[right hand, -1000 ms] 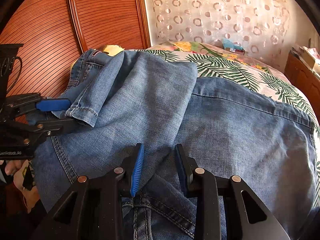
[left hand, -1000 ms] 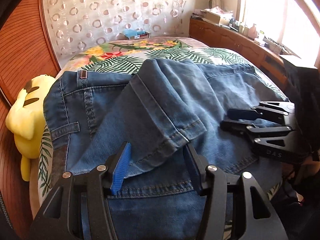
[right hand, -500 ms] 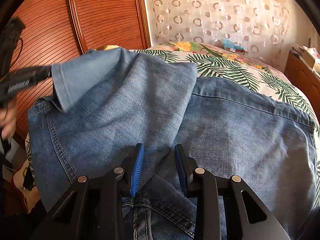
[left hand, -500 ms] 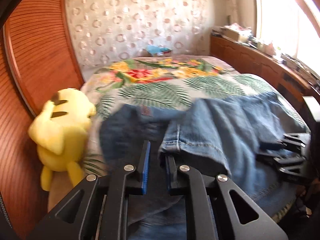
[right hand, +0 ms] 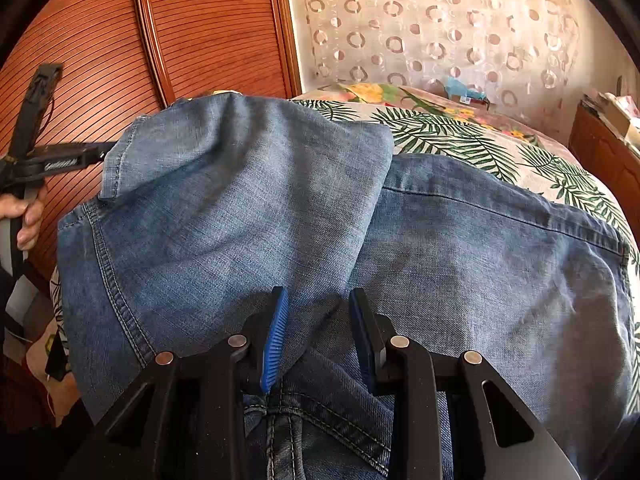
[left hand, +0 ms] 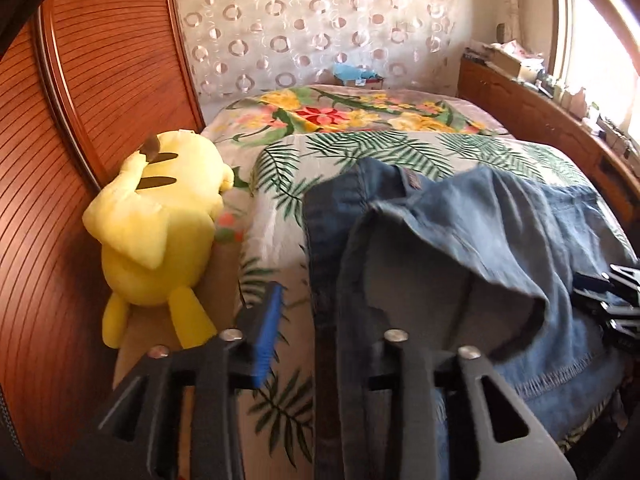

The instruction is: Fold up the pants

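Blue jeans [right hand: 460, 248] lie on the bed, one leg end folded back over the rest [right hand: 248, 184]. In the left wrist view the jeans [left hand: 460, 240] hang over the bed's near edge, and a hem drapes across my left gripper [left hand: 316, 332], whose jaws stand wide apart with the cloth between them. In the right wrist view the left gripper [right hand: 60, 160] is at the raised hem on the left. My right gripper [right hand: 316, 332] rests open on a denim fold by the seam; its black fingers [left hand: 608, 300] show in the left wrist view.
A yellow plush toy [left hand: 160, 232] lies at the bed's left edge against the wooden slatted wardrobe [left hand: 80, 120]. The bed has a leaf-and-flower cover [left hand: 360, 128]. A wooden cabinet [left hand: 560, 128] with clutter stands under the window at right.
My left gripper closed on the leg hem, lifted it toward the left edge of the bed, then opened its jaws wide. The right gripper stayed still on the jeans.
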A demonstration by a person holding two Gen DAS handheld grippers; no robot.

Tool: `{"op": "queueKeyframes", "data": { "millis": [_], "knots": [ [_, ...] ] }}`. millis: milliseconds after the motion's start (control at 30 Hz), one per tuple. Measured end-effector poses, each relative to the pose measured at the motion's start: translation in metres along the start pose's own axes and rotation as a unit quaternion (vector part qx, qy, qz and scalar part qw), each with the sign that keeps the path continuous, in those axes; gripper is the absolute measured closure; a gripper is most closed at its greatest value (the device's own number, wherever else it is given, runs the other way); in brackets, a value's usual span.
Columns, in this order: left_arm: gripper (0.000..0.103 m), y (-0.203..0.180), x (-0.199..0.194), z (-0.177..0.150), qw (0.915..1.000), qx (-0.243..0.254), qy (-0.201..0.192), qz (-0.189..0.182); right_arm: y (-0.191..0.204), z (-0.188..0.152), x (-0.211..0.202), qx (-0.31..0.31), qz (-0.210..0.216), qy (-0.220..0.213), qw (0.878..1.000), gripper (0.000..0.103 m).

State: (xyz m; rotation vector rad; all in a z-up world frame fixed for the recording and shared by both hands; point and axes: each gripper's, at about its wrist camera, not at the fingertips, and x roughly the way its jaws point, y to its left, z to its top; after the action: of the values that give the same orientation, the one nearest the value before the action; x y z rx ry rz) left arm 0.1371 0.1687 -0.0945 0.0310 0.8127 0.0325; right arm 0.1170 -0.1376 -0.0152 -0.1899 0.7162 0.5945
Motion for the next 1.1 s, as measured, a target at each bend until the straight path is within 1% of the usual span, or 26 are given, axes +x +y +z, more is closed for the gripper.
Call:
{"op": "queueKeyframes", "data": {
  "millis": [133, 267, 333, 400, 467, 733, 833, 900, 967, 1000, 1033, 1100],
  "knots": [
    [0.048, -0.012, -0.014, -0.013, 0.9995, 0.002, -0.009, -0.03, 0.0, 0.0, 0.0, 0.001, 0.0, 0.0, 1.0, 0.07],
    [0.047, -0.023, -0.023, -0.024, 0.9982, 0.003, -0.019, -0.056, 0.0, 0.0, 0.0, 0.001, 0.0, 0.0, 1.0, 0.07],
    [0.048, -0.03, -0.023, -0.029, 0.9974, 0.008, -0.016, -0.07, 0.0, 0.0, 0.0, 0.001, 0.0, 0.0, 1.0, 0.07],
    [0.06, -0.035, -0.018, -0.034, 0.9967, 0.014, -0.006, -0.08, 0.0, 0.0, 0.0, 0.001, 0.0, 0.0, 1.0, 0.07],
    [0.065, -0.038, -0.016, -0.036, 0.9966, 0.017, 0.001, -0.08, 0.0, 0.0, 0.0, 0.001, 0.002, 0.0, 1.0, 0.07],
    [0.066, -0.036, -0.022, -0.044, 0.9952, 0.002, 0.005, -0.098, 0.0, -0.001, 0.0, 0.002, 0.002, -0.002, 1.0, 0.07],
    [0.066, -0.038, -0.022, -0.047, 0.9956, 0.009, 0.004, -0.093, 0.001, -0.001, 0.0, 0.001, 0.0, -0.003, 1.0, 0.069],
    [0.085, -0.04, -0.024, -0.049, 0.9959, 0.012, 0.0, -0.09, 0.002, 0.0, 0.0, -0.002, -0.004, -0.001, 1.0, 0.068],
    [0.093, -0.039, -0.028, -0.049, 0.9962, 0.013, -0.002, -0.086, 0.003, 0.001, -0.003, -0.003, -0.019, -0.002, 1.0, 0.066],
    [0.095, -0.039, -0.032, -0.049, 0.9961, 0.014, -0.004, -0.087, 0.003, 0.002, -0.007, -0.001, -0.033, -0.006, 0.999, 0.066],
    [0.095, -0.038, -0.038, -0.051, 0.996, 0.015, -0.01, -0.087, 0.002, 0.003, -0.01, 0.0, -0.039, -0.009, 0.999, 0.066],
    [0.095, -0.034, -0.053, -0.052, 0.9957, 0.012, -0.024, -0.088, 0.003, 0.006, -0.017, -0.002, -0.034, -0.014, 0.999, 0.066]
  ]
}}
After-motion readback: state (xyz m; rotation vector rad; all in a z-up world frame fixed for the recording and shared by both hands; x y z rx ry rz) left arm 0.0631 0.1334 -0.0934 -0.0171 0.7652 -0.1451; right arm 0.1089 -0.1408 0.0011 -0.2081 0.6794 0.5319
